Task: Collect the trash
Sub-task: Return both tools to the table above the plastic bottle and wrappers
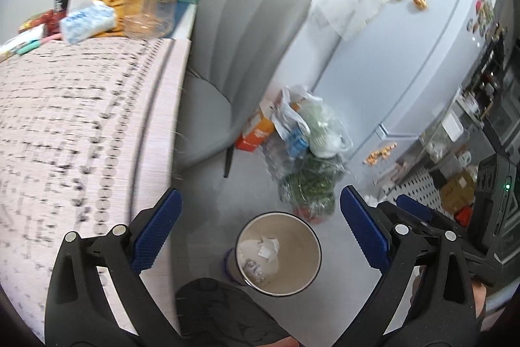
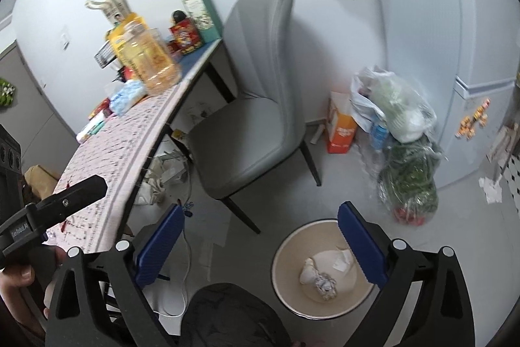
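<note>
Trash bin [image 1: 279,254] stands on the floor beside the tabletop [image 1: 65,126], near the grey chair [image 1: 240,54]. Crumpled paper [image 2: 325,280] lies at the bin's bottom. Left tongs [image 1: 260,236] are spread wide above the bin, holding nothing. Right tongs [image 2: 260,243] are likewise spread wide and empty, above the bin's near side. Bagged vegetables [image 2: 406,165] and an orange carton [image 2: 339,126] sit on the floor beyond the bin.

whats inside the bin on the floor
The bin holds a few crumpled paper pieces, white and grey, lying on its pale bottom. In the right wrist view the open right gripper covers part of the rim; nothing shows whether more lies under the paper.
</note>
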Demonstrator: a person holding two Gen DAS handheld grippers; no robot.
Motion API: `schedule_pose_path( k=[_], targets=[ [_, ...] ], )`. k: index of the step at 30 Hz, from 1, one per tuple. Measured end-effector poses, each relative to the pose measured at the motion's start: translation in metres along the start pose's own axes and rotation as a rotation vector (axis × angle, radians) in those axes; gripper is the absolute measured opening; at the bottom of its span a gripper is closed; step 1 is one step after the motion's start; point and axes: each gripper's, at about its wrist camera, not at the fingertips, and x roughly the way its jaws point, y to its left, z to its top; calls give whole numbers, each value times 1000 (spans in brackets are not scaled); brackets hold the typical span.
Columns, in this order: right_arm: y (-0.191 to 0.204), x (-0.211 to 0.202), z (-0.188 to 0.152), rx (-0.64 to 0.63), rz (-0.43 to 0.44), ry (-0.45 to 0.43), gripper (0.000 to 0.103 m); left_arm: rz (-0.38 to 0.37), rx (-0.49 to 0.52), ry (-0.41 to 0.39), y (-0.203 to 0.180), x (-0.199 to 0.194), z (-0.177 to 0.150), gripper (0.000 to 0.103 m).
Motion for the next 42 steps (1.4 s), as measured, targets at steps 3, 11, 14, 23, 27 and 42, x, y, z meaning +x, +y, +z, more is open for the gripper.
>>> schedule_pose_path(
  k=[3, 11, 14, 23, 27, 42],
  targets=[
    [22, 0, 2, -30, 15, -4, 95, 10, -18, -32, 15, -19, 0, 97],
    [89, 0, 1, -132, 67, 7, 95, 62, -91, -114, 64, -71, -3, 97],
    [111, -1, -1, -170, 89, 8, 95, 83, -120, -141, 81, -88, -5, 97],
    [181, 6, -12, -277, 169, 31, 95, 156, -194, -208, 133, -138, -20, 97],
    [209, 10, -19, -317, 199, 44, 95, 183, -225, -232, 153, -157, -27, 97],
    [286, 39, -43, -414, 286, 93, 94, 292, -321, -269, 224, -207, -58, 97]
  ],
)
